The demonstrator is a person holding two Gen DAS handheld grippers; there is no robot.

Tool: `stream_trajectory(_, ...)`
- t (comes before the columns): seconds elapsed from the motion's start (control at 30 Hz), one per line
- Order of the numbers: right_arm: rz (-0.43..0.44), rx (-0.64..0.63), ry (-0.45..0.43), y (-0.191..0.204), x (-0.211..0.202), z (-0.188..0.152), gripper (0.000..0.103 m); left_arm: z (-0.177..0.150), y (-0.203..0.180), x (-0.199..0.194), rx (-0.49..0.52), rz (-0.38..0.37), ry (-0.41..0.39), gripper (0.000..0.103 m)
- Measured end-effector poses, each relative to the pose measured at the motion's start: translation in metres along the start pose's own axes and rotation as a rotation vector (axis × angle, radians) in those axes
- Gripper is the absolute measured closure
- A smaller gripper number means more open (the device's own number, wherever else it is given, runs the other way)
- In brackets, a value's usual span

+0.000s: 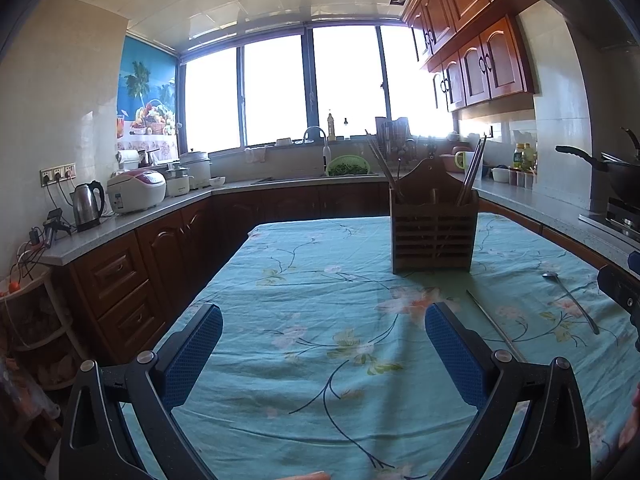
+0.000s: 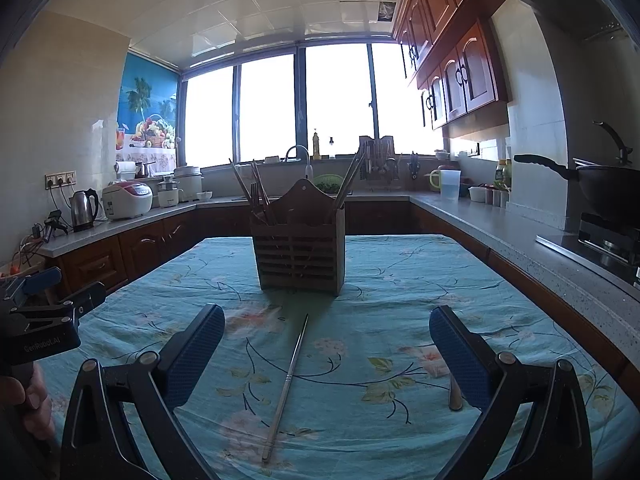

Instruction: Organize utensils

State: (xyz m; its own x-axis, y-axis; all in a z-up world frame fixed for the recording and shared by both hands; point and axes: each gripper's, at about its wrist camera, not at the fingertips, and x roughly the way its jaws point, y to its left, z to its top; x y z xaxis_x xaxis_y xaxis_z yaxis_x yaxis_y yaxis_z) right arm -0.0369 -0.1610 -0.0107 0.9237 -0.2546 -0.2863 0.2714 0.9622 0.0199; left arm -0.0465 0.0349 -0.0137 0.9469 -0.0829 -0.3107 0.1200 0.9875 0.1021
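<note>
Both grippers are hovering low over the near end of the table (image 2: 400, 264), and each is holding its blue fingers spread wide with nothing between them: the right gripper (image 2: 326, 338) is facing the wooden utensil holder (image 2: 300, 256), which is standing upright toward the far middle of the floral cloth, already carrying chopsticks and a fork. A metal chopstick (image 2: 286, 388) is lying flat on the cloth between the right gripper's fingers, pointing toward the holder, so this looks like the piece being lined up. Pinching it well probably means coming down near its middle, squarely across its length, since a thin rod on soft cloth may roll or slip. A spoon (image 1: 572, 300) is lying farther right, apart from the chopstick. The left gripper (image 1: 324, 330) is waiting to the left, clear of the path.
</note>
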Motion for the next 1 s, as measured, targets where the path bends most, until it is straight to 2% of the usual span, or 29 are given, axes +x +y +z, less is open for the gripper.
stream_trajectory(1.0,0.005,-0.001,0.000,0.0017,-0.0018,0.0061,0.000,0.0033,-0.0027,-0.0027,-0.008,0.011,0.006,0.001)
